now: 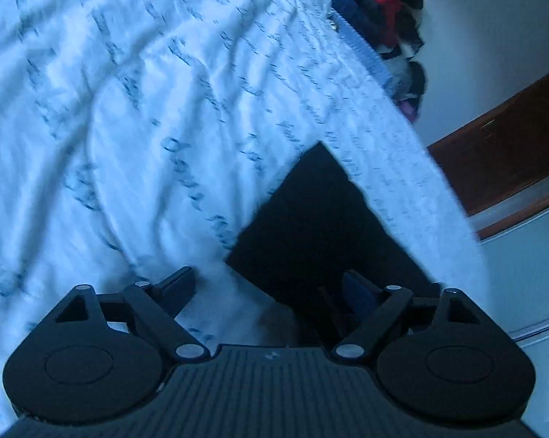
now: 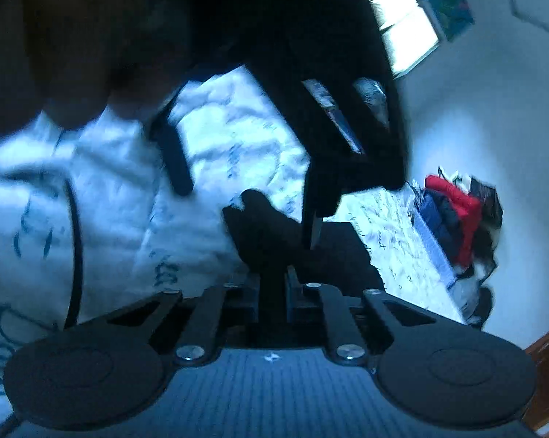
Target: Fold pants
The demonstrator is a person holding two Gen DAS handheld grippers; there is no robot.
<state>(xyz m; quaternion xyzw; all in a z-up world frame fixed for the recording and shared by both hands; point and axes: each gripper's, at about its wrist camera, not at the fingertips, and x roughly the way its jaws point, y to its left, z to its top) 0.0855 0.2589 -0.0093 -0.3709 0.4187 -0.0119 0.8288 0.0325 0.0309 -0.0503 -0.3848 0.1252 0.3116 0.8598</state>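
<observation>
The black pants (image 1: pixel 311 219) lie on a white bedsheet with blue script print (image 1: pixel 128 109), showing as a dark pointed corner near the bed's right edge. My left gripper (image 1: pixel 274 288) is open, its fingers wide apart just above the near part of the pants. In the right wrist view my right gripper (image 2: pixel 272 284) is shut on a fold of the black pants (image 2: pixel 267 233). The other gripper (image 2: pixel 329 127) and the hand holding it hang above, dark and close to the lens.
A pile of red, blue and dark clothes (image 1: pixel 376 0) sits at the far end of the bed, also in the right wrist view (image 2: pixel 457 215). Brown wooden furniture (image 1: pixel 500 153) stands to the right. A bright window (image 2: pixel 402 36) is on the wall.
</observation>
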